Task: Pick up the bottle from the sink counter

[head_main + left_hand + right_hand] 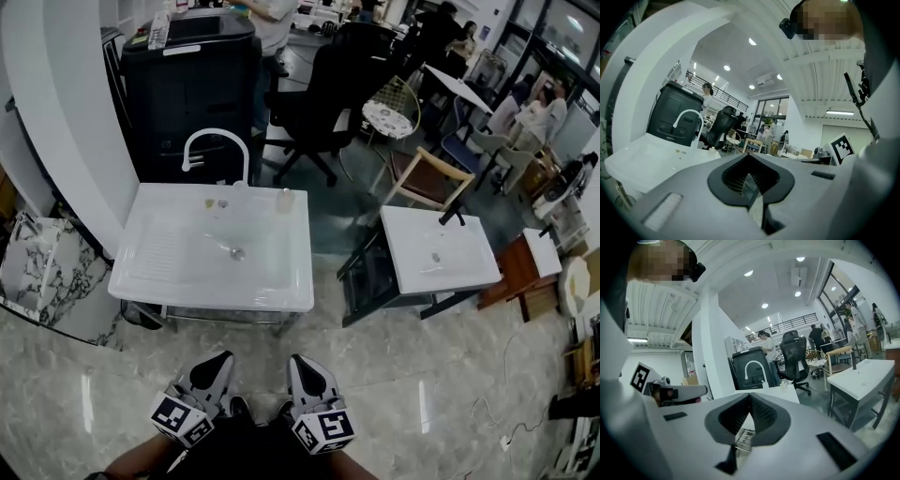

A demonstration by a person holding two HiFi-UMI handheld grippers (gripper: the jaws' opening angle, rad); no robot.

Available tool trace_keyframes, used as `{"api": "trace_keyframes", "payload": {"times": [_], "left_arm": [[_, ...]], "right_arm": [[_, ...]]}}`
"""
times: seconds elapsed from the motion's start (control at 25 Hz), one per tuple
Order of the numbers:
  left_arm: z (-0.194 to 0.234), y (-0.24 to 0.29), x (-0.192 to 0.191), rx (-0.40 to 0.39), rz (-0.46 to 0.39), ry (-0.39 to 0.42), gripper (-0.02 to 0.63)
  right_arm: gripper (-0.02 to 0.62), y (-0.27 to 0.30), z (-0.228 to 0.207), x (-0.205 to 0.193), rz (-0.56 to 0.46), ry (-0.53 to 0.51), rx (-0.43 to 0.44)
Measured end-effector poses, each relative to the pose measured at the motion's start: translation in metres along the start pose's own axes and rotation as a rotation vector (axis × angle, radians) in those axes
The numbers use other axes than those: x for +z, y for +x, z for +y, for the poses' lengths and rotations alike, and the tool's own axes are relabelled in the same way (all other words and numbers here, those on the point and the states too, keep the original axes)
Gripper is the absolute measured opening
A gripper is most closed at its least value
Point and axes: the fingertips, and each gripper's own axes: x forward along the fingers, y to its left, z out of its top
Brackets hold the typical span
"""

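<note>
A small clear bottle [284,200] stands upright at the back right corner of the white sink counter [281,286], right of the curved white faucet [216,141]. Both grippers hang low near my body, well short of the counter's front edge. My left gripper [222,357] is shut with nothing in it. My right gripper [297,360] beside it is also shut and empty. In the left gripper view the jaws [749,157] meet, with the counter [642,159] and faucet [689,117] off to the left. The right gripper view shows its closed jaws [750,397] and the bottle [782,385] far ahead.
A tall black cabinet [192,84] stands behind the sink, with a black office chair [323,94] to its right. A second white sink on a dark frame [436,248] sits to the right, a wooden chair [427,178] behind it. A marble slab [37,272] leans at left. People stand in the background.
</note>
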Motion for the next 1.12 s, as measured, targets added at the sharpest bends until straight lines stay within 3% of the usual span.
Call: {"api": "trace_keyframes", "payload": {"times": [0.44, 0.8, 1.12], "left_arm": [[0.027, 0.013, -0.008, -0.005, 0.022, -0.004, 0.0], [0.042, 0.051, -0.005, 0.061, 0.032, 0.01, 0.0], [0.058, 0.125, 0.001, 0.124, 0.031, 0.023, 0.0]], "right_arm": [[0.008, 0.012, -0.014, -0.005, 0.005, 0.001, -0.06], [0.008, 0.057, -0.041, 0.002, 0.009, 0.02, 0.025], [0.008, 0.106, -0.1, 0.015, 0.034, 0.04, 0.094]]}}
